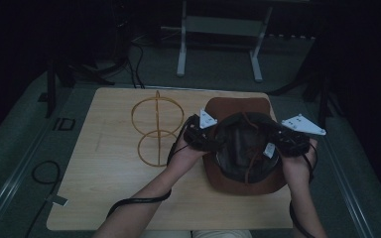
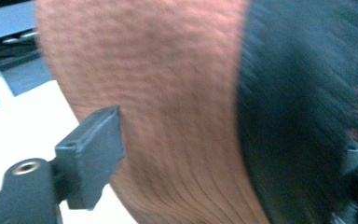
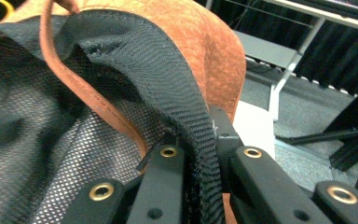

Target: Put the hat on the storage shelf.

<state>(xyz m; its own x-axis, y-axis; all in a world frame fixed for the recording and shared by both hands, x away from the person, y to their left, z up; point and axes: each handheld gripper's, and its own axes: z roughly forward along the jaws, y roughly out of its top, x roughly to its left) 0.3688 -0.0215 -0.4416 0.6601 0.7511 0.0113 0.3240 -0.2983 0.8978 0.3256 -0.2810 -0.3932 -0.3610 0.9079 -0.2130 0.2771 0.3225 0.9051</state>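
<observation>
A pale wooden table (image 1: 104, 163) sits in a dim room, grey floor all round it, and at twelve o'clock beyond the far edge stands a white metal frame (image 1: 218, 44) on two legs. Dark cables (image 1: 129, 69) trail over the floor at eleven o'clock, and another loop of cable (image 1: 44, 172) lies on the floor at nine o'clock, off the table's left edge.

On the tabletop, left of centre, stands a yellow wire stand (image 1: 156, 130) made of two hoops on a post, just beside the left gripper (image 1: 198, 135). Right of centre is the brown hat (image 1: 240, 144), turned crown down so its black mesh lining (image 3: 37, 140) faces up, a brown cord (image 3: 74, 93) looping across the inside.

Both hands are on it. The right gripper (image 3: 204, 154), at three o'clock of the hat, is clamped tight on the black sweatband (image 3: 177, 88) at the rim, webbing pinched between its jaws. The left gripper, at nine o'clock of the hat, has one jaw against the brown outer felt in its own view; the other jaw is hidden behind the hat, so I cannot tell if it grips. That view is blurred.
</observation>
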